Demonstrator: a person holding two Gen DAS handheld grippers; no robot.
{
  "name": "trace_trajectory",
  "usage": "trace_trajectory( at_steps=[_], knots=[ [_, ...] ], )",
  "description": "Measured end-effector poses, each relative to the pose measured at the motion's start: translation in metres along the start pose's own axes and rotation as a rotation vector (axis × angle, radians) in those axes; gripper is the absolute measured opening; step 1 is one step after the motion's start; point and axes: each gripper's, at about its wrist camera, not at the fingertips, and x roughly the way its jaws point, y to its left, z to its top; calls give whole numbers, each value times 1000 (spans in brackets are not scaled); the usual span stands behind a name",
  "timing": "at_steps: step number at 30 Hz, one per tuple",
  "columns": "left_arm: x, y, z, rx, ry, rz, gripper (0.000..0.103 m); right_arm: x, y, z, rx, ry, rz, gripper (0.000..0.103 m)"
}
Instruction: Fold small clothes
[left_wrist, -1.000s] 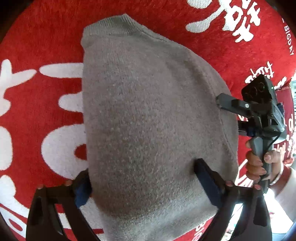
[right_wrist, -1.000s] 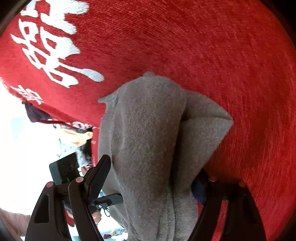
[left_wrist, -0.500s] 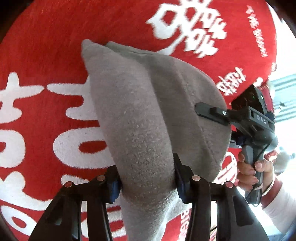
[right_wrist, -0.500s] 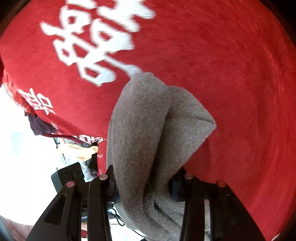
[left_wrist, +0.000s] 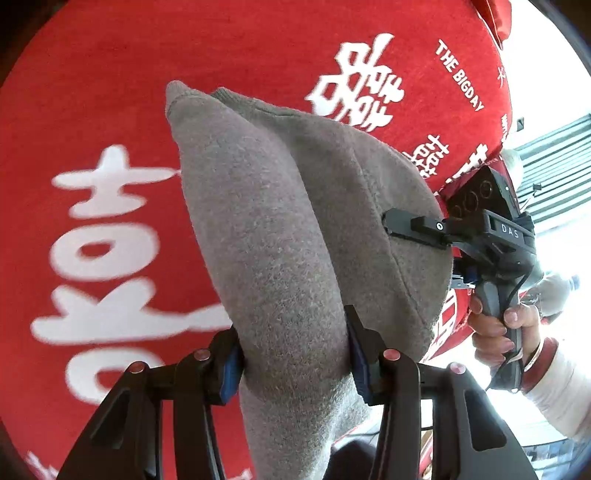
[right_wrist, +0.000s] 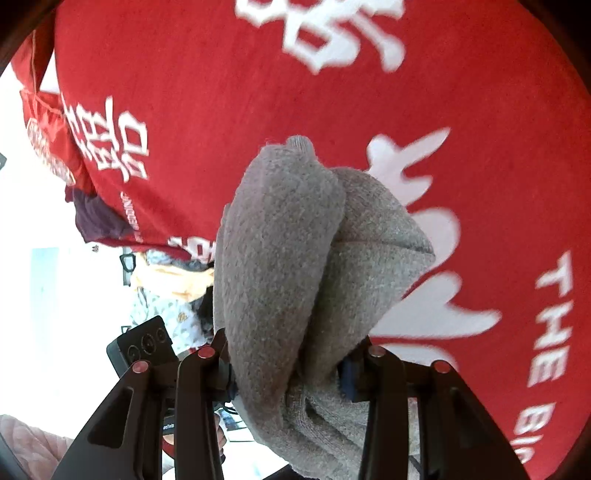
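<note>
Grey knit garment (left_wrist: 295, 229) hangs bunched between both tools, lifted off the red blanket (left_wrist: 110, 92) with white characters. Left gripper (left_wrist: 295, 363) pinches one fold, pads pressing the cloth; right gripper (right_wrist: 288, 363) pinches the other end likewise. Right hand (left_wrist: 498, 328) grips its handle near the blanket's edge.

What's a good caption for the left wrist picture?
Left tongs pinch a grey sweater above the red cloth.
</note>
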Motion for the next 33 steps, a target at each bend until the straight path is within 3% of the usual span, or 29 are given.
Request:
trace_trajectory(
  at_steps=[6,10,12,14,15,17,22,25,27,29,32,33],
  knots=[
    [-24,44,-32,-50,6,39,49,44,4,-27,43,40,45,44],
    [-16,75,-49,-77,18,79,49,76,-2,-37,47,86,0,44],
    [-6,90,-57,-87,37,127,49,88,-10,-37,34,103,-54,44],
    [5,104,-63,-109,65,202,49,100,-23,-34,8,125,-184,46],
    [7,112,-66,-119,74,250,49,104,-27,-32,-12,126,-272,50],
    [1,120,-69,-164,60,219,52,101,-32,-25,-27,110,-397,66],
    [-21,116,-71,-184,41,311,61,71,-21,-33,-29,56,-483,67],
    [-27,109,-70,-191,39,316,61,59,-8,-49,-23,42,-438,47],
    [-23,103,-69,-189,65,331,61,63,-7,-62,-21,74,-413,43],
    [-18,96,-70,-174,96,356,61,82,-10,-73,-17,115,-449,13],
    [-20,79,-69,-124,126,384,61,87,-16,-76,-66,97,-589,13],
    [-23,72,-69,-94,134,400,66,85,-17,-77,-61,90,-612,13]
  ],
)
